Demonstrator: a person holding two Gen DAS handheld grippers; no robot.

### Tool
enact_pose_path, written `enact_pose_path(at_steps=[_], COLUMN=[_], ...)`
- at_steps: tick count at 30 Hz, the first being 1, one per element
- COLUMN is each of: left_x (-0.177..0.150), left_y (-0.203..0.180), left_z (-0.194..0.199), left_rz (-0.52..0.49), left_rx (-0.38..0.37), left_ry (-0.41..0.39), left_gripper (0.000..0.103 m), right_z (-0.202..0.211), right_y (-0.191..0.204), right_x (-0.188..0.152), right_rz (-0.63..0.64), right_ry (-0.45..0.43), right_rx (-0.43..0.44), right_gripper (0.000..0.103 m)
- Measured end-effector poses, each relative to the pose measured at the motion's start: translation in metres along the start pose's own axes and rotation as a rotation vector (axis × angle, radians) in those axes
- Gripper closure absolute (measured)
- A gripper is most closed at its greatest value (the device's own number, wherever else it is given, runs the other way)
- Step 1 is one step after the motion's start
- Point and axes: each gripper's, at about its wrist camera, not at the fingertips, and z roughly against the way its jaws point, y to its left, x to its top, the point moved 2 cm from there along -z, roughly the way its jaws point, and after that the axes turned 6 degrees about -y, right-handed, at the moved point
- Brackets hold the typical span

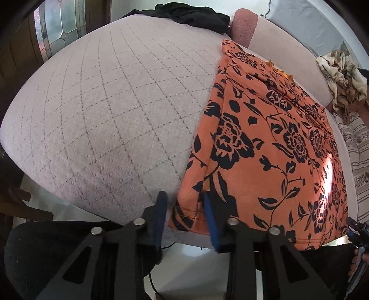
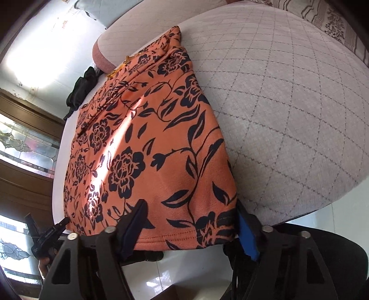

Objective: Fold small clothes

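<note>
The orange floral garment (image 1: 265, 147) lies flat on the quilted grey mattress (image 1: 103, 115) in front of me, its stitched hem running along the near edge of the bed. It looks doubled over, with a folded edge down one long side, and a streak of sunlight crosses the print.

My left hand-held gripper (image 1: 185, 221) sits at the near corner of the hem. Its fingers are spread, with one blue pad (image 1: 211, 221) over the cloth and the other finger out over bare mattress, so the corner lies in the gap between them; I cannot tell whether the pad touches the fabric.

My right hand-held gripper (image 2: 191, 228) is at the other near corner of the garment (image 2: 147, 147). Its fingers are spread wide as well, one dark finger (image 2: 133, 226) over the printed cloth and the blue pad just past the garment's side edge, so the hem spans the opening without being pinched.

A crumpled black garment (image 1: 196, 13) lies at the far end of the mattress (image 2: 288, 103), well apart from the orange one. A rumpled cream patterned cloth (image 1: 343, 76) sits off to the side, near a striped cushion (image 1: 355, 150)
</note>
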Motion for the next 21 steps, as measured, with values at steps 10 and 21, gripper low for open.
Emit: enact_pose_path(at_steps=[10, 21], left_x=[-0.002, 0.01], left_y=[-0.02, -0.016], left_z=[-0.012, 0.018], left_rz=[-0.081, -0.028], left_rx=[0.018, -0.071], left_ry=[0.01, -0.038], left_gripper=[0.029, 0.093], right_z=[-0.004, 0.022], right_y=[-0.009, -0.011], right_x=[-0.001, 0.007], right_rz=[-0.025, -0.056], right_ry=[0.031, -0.046], right_rx=[-0.039, 0.02], right_gripper=[0.034, 0.097])
